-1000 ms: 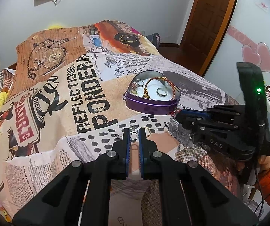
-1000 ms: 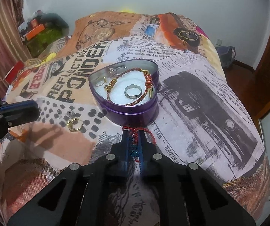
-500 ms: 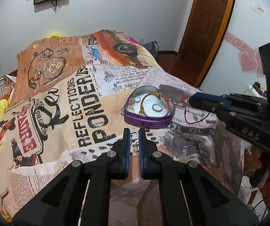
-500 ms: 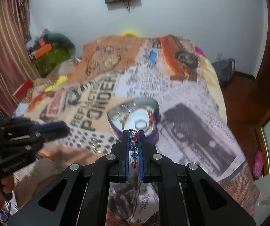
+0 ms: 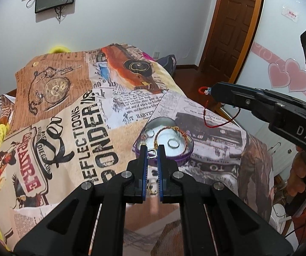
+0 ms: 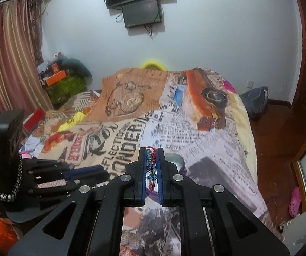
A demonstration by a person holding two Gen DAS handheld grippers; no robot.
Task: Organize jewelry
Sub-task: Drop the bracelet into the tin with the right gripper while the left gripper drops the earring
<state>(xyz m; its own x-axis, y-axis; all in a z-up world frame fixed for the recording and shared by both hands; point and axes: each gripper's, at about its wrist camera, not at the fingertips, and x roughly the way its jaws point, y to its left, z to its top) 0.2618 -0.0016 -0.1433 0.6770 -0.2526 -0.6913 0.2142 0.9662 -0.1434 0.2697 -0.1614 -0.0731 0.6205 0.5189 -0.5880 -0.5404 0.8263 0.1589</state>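
Both hand-held grippers, left [image 5: 152, 149] and right [image 6: 151, 152], clamped shut, angled downward.

Bed [image 5: 71, 132] draped in newspaper-collage print; purple heart-shaped tin [image 5: 180, 160] resting on it, small gold ring [image 5: 153, 191] lying just beside.

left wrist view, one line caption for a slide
Left gripper holds a small ring over the heart tin; right gripper dangles a red string bracelet.
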